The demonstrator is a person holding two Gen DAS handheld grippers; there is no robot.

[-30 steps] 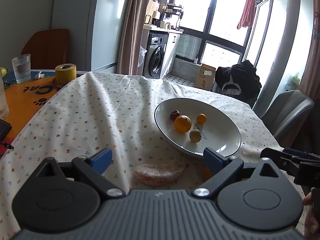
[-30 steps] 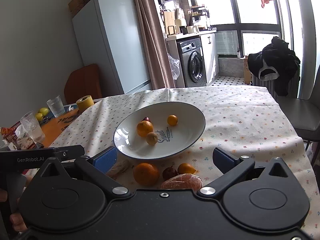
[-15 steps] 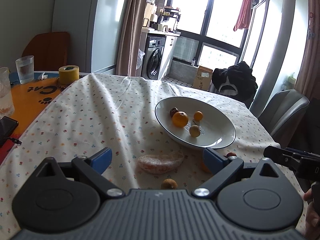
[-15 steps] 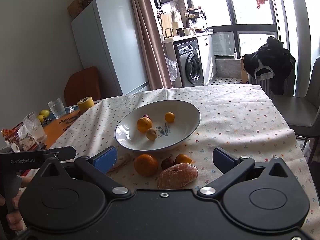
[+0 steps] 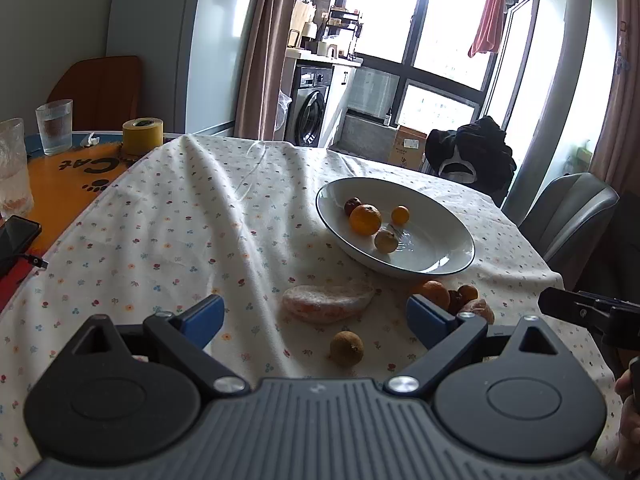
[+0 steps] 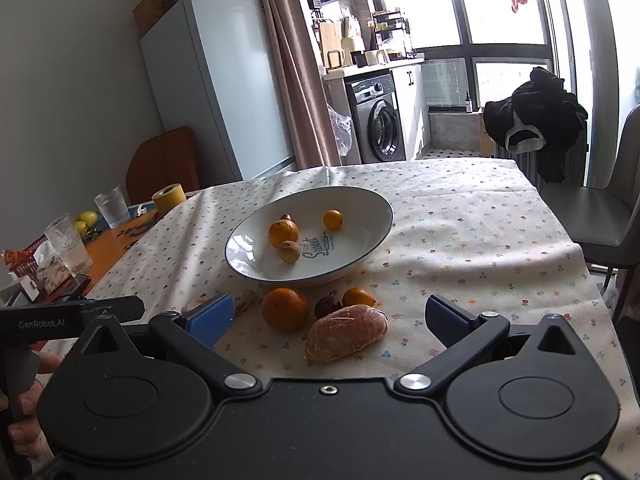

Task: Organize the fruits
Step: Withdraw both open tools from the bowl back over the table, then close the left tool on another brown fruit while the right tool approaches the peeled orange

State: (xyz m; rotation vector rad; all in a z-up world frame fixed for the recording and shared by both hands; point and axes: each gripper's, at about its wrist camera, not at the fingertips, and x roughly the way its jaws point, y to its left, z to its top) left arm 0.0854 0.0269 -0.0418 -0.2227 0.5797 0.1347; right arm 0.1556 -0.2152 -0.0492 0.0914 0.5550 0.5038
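Both grippers, left gripper (image 5: 314, 318) and right gripper (image 6: 330, 318), stand wide open and empty above the counter. Peeled citrus segment (image 6: 346, 334), perhaps pomelo, lies between the right gripper's fingers, before the plate (image 6: 372, 240). Close gently across its short axis; soft flesh bruises.

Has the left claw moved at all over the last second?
Yes. The left claw has backed away from the plate, which looks farther off, and a small brown fruit now shows between its open fingers.
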